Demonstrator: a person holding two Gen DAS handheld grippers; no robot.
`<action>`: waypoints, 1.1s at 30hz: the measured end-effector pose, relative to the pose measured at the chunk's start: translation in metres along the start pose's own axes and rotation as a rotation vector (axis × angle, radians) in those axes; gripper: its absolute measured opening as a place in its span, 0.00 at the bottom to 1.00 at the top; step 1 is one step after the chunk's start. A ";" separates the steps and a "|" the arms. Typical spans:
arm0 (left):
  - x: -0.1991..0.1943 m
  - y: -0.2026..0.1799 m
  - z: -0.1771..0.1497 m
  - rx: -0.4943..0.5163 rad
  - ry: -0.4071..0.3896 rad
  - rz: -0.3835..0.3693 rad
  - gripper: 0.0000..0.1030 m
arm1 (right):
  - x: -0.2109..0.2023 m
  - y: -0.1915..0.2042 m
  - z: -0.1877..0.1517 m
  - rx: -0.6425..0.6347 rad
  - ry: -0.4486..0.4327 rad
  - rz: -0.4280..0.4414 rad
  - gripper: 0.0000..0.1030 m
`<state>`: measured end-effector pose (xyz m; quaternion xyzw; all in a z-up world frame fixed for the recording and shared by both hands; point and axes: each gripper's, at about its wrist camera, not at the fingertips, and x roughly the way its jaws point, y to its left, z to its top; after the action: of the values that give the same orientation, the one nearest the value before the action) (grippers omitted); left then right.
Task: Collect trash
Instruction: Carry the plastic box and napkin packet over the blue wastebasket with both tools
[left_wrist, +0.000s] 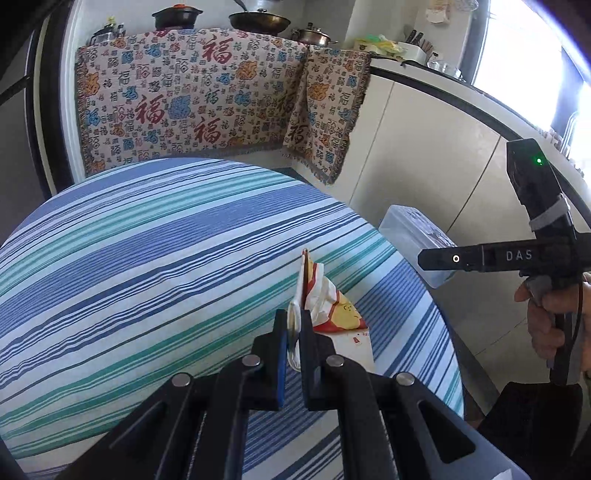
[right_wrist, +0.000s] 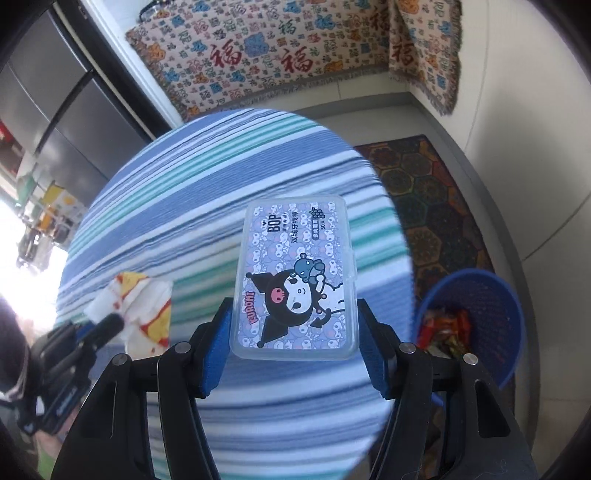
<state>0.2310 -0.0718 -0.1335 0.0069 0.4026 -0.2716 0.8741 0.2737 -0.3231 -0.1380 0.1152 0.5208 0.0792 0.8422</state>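
Right tool (right_wrist: 293, 334) grips flat rectangular clear-plastic box (right_wrist: 295, 277).

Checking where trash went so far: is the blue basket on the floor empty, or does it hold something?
Not empty. The right wrist view shows red and orange wrappers lying inside the blue basket.

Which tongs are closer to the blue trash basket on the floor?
Right. The right tongs, holding the cartoon floss box, are just beside the blue basket. The left tongs, clamped on the crumpled wrapper, sit farther away across the table.
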 end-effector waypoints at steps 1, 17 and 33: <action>0.004 -0.010 0.003 0.010 0.001 -0.011 0.06 | -0.006 -0.009 -0.004 0.007 -0.006 -0.001 0.62; 0.128 -0.199 0.033 0.164 0.148 -0.194 0.06 | -0.034 -0.201 -0.057 0.244 -0.011 -0.159 0.62; 0.259 -0.237 0.020 0.146 0.300 -0.151 0.10 | 0.032 -0.290 -0.076 0.391 0.037 -0.150 0.63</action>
<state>0.2680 -0.4003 -0.2542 0.0805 0.5071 -0.3609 0.7785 0.2238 -0.5853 -0.2791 0.2361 0.5485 -0.0841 0.7977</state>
